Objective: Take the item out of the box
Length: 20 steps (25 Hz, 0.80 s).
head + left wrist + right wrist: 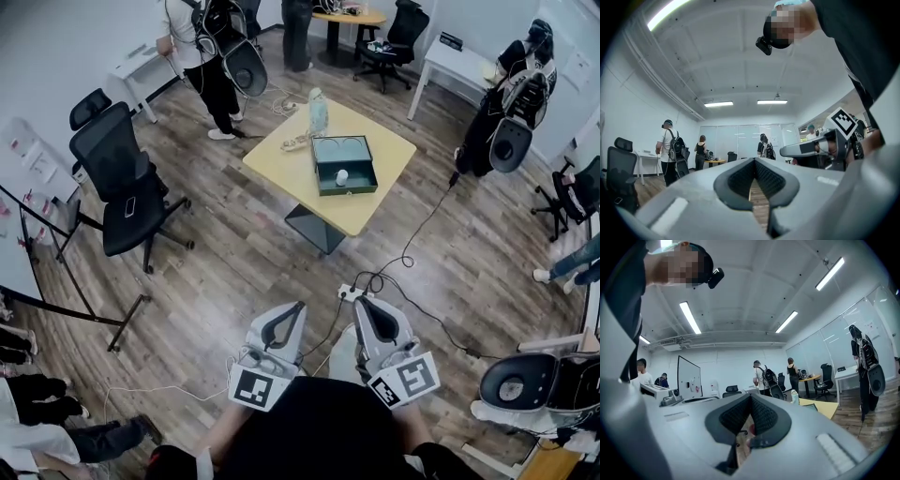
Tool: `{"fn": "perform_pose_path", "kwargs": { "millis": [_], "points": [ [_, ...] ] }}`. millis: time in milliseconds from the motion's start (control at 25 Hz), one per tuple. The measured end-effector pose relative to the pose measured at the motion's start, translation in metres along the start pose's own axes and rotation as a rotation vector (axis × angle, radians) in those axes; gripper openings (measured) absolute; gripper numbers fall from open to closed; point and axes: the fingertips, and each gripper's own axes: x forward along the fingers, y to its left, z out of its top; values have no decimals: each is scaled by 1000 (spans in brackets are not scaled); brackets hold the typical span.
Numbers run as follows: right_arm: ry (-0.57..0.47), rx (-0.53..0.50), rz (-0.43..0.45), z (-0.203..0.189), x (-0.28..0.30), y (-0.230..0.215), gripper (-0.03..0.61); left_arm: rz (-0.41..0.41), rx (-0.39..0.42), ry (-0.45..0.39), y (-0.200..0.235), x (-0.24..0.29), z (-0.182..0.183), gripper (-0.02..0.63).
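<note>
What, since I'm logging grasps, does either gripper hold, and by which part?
Nothing: left gripper and right gripper are shut and empty; the item lies in the box.

A wood-plank floor [234, 262] is being lit by ceiling strip lights [718, 104]; a yellow worktop [364, 211] is being flanked by black office chairs [127, 183] and white walls [47, 56].

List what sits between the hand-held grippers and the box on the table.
Head view: wood floor, a white power strip with black cables, then the yellow table, its base and near edge, before the box.
</note>
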Motion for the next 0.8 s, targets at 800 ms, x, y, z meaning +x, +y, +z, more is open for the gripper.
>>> {"fn": "perform_pose_path", "kwargs": {
  "millis": [800],
  "points": [
    [33,55,79,19,51,-168,3,80,17,18,-5,176,-1,2]
  ]
}}
